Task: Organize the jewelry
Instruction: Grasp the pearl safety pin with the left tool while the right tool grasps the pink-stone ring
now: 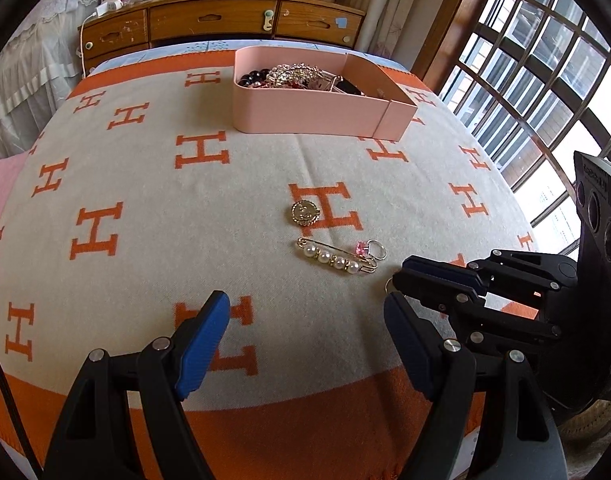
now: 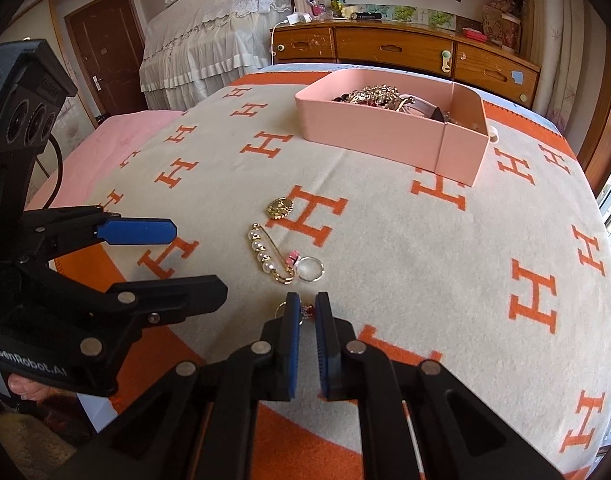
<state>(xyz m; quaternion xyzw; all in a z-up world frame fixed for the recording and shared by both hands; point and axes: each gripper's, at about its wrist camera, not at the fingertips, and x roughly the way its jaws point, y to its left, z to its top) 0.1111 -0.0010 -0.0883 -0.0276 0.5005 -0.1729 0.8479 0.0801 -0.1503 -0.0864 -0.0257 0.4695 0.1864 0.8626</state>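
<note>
**Right gripper pinches a ring on the blanket**

My right gripper [image 2: 304, 312] is clenched on a small ring [image 2: 283, 309] at the blanket [image 2: 405, 248]. My left gripper [image 1: 305, 320] hangs released beside it. Just beyond lie a pearl pin [image 2: 265, 254], a pink-stone ring [image 2: 309, 268] and a gold brooch [image 2: 280, 208]. Farther off sits the pink box [image 2: 385, 136] of jewelry, then a wooden dresser [image 2: 393, 50].

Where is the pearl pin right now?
The pearl pin lies on the orange-and-cream blanket, mid-frame in both wrist views, between the round gold brooch and the pink-stone ring, well short of the pink box.
</note>
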